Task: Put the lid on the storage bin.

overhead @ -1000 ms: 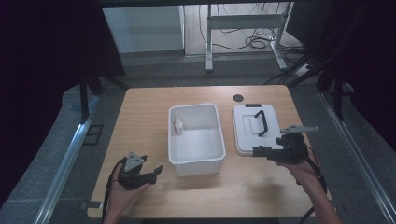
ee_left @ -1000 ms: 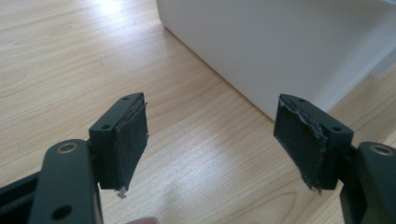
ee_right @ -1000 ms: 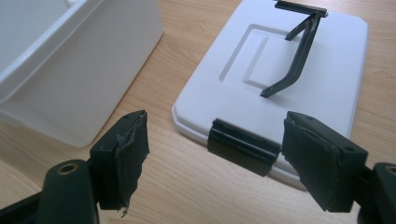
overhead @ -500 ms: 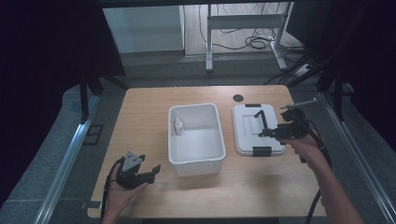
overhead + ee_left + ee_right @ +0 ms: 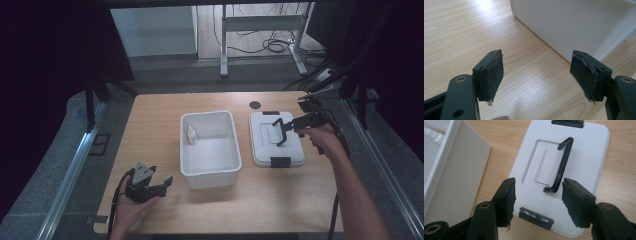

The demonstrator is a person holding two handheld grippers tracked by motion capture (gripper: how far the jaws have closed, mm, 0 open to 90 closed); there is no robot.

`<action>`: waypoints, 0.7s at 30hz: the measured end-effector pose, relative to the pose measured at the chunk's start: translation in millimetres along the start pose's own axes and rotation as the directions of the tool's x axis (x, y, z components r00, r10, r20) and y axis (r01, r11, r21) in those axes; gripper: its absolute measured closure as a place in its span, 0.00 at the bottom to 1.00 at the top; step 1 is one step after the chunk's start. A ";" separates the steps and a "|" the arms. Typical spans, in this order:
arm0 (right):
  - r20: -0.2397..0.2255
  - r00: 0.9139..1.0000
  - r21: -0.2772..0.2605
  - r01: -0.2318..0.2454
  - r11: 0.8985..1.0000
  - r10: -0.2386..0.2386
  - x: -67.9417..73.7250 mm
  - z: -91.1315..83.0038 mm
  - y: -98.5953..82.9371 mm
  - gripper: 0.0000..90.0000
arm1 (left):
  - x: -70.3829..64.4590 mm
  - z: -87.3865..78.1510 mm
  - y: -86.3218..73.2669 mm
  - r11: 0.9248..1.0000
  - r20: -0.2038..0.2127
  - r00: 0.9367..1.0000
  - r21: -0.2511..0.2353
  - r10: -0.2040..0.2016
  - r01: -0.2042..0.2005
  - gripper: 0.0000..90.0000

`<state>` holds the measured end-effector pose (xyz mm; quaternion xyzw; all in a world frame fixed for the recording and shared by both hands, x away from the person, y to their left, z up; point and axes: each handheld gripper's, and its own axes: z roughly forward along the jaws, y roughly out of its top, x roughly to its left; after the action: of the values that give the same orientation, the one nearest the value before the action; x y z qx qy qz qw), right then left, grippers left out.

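Only unmarked white lid [image 5: 276,139], bin [image 5: 209,145].

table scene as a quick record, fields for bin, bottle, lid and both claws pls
bin: white open bin at the middle of the wooden table
bottle: small white bottle inside the bin, against its left wall
lid: white lid flat on the table right of the bin, black handle raised, black clips at both ends
left claw: left claw open, low over the table near the bin's front left corner, holding nothing
right claw: right claw open, above the lid by the handle, not gripping it
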<state>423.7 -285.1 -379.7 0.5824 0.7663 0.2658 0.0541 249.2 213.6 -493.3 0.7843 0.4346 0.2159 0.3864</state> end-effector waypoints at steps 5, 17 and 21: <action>0.017 1.000 0.051 -0.027 0.998 0.026 -6.1 12.7 11.7 0.55 | -1.2 2.2 -0.2 1.000 0.004 1.000 0.005 0.008 -0.008 0.30; 0.053 0.996 0.133 -0.076 0.988 0.069 -22.2 48.8 30.2 0.64 | 0.1 4.6 -0.9 1.000 0.002 1.000 0.009 0.007 -0.007 0.30; 0.059 0.993 0.152 -0.106 0.983 0.098 -27.7 61.1 32.9 0.67 | 0.6 5.0 -1.6 1.000 0.002 1.000 0.010 0.003 -0.003 0.30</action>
<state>484.9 -283.7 -422.5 0.6299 0.7522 0.1929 0.0146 252.1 212.5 -497.6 0.7871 0.4340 0.2135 0.3827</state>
